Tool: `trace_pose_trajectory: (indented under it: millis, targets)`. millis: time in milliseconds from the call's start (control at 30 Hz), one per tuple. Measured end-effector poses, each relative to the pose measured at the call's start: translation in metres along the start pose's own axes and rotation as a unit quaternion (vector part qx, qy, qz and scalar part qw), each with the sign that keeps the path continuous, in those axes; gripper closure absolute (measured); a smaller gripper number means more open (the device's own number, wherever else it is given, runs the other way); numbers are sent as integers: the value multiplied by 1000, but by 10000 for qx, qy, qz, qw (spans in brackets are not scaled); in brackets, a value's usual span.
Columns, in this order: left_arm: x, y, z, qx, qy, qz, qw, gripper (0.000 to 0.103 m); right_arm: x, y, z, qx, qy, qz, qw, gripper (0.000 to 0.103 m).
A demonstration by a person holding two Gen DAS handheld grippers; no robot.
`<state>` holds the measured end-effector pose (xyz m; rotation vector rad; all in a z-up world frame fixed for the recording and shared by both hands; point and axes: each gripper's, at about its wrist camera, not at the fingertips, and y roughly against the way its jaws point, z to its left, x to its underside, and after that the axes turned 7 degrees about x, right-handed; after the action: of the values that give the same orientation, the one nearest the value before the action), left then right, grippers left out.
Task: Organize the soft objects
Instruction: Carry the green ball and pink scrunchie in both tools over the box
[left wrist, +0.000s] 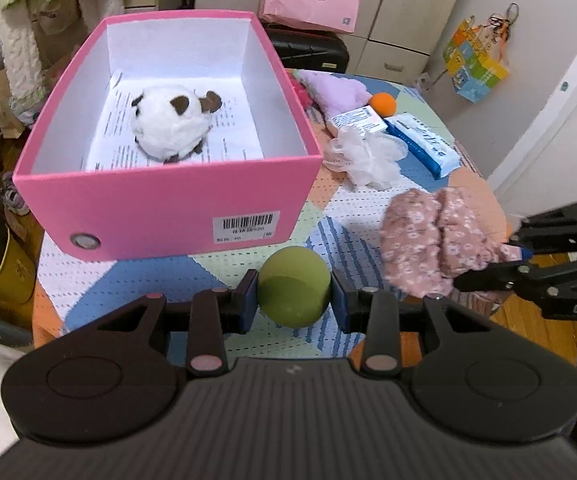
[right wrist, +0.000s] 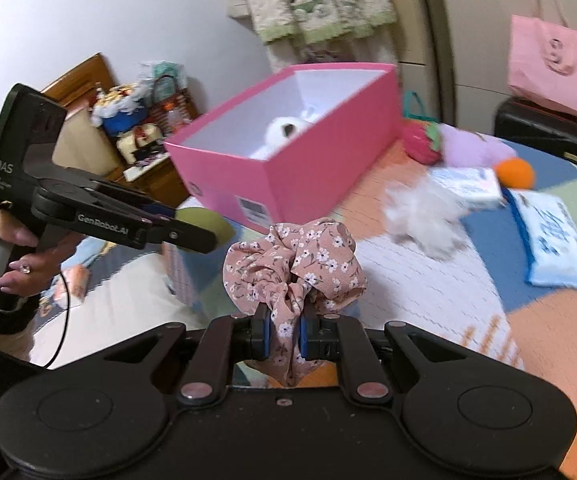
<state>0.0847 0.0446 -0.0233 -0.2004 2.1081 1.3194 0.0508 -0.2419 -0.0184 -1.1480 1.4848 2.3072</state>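
Soft olive-green foam ball (left wrist: 294, 286) sat clamped in the left gripper (left wrist: 294, 300) at lower centre, just below the pink cardboard box (left wrist: 160, 208), while the right gripper (right wrist: 284, 338) pinched a dusty-pink floral fabric scrunchie (right wrist: 294, 264) at mid-frame.

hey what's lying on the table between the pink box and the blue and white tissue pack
In the left wrist view, a white mesh bath pouf lies between the pink box and the tissue pack, with a small labelled packet just behind it.
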Motion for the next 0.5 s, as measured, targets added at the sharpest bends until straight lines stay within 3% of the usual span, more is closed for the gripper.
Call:
trace_pose_trajectory:
  millis: [267, 500]
  targets:
    - [-23, 17, 3, 139, -240, -11, 9996, 67, -36, -11, 25, -318, 459, 85, 9984, 87]
    - [-55, 29, 13, -10, -400, -413, 9983, 67, -78, -14, 37, -311, 851, -249, 9956, 86]
